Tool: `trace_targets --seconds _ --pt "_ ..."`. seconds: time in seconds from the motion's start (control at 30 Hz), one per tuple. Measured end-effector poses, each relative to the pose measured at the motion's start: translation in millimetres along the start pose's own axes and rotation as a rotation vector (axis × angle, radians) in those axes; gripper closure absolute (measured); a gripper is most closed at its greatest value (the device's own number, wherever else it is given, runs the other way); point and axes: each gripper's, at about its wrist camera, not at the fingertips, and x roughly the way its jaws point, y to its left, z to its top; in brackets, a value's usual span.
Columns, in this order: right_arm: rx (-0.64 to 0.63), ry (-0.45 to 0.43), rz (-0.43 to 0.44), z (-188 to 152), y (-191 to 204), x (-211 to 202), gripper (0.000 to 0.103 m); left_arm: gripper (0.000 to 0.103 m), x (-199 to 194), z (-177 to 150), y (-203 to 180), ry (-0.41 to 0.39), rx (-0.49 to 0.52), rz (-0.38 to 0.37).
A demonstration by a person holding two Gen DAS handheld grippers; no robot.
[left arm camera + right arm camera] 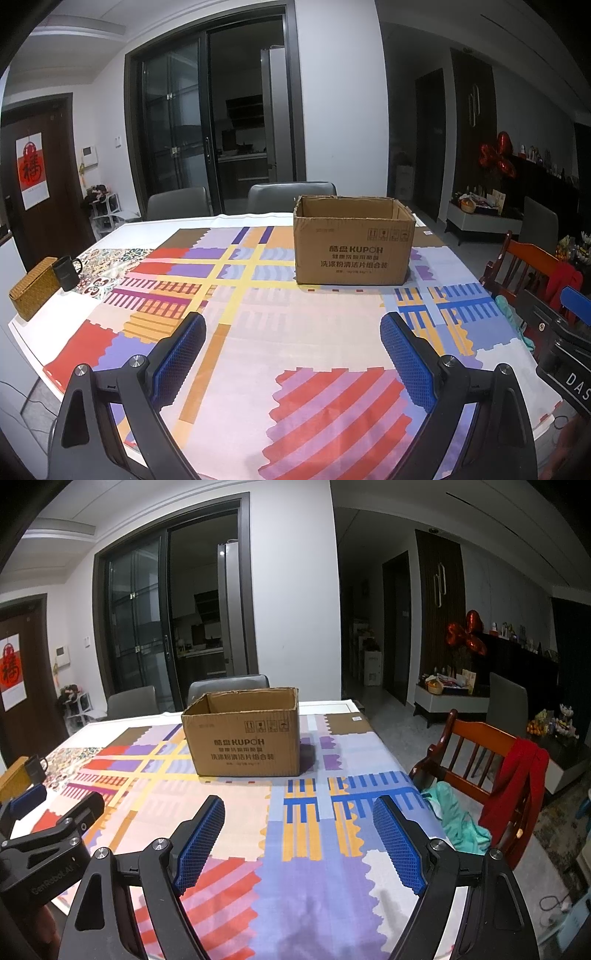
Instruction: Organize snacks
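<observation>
Left gripper [293, 332] over near part of table [258, 347], jaws spread wide, nothing between blue pads [184, 354]; right gripper [298, 818] likewise, jaws spread and empty, alongside the left one. Open-topped box [354, 242], upright on patterned cloth [325, 398] toward far side of table, well apart from both grippers, interior not visible from either view; no snacks discernible. Black mug [67, 272] and wicker basket [33, 290] just beside each other at far left table edge; wooden chair [476, 760] at right edge with red garment [517, 786] draped over it and teal cloth [458, 819] beside.
</observation>
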Motion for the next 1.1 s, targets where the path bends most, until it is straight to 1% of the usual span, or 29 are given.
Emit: trace_targets --seconds 0.93,1.1 --pt "0.006 0.004 0.003 0.8 -0.4 0.8 0.020 0.006 1.2 -0.8 1.5 0.010 -0.005 -0.005" --pt "0.007 0.004 0.003 0.6 -0.7 0.8 0.020 0.003 2.4 -1.4 1.4 0.014 -0.008 -0.010"
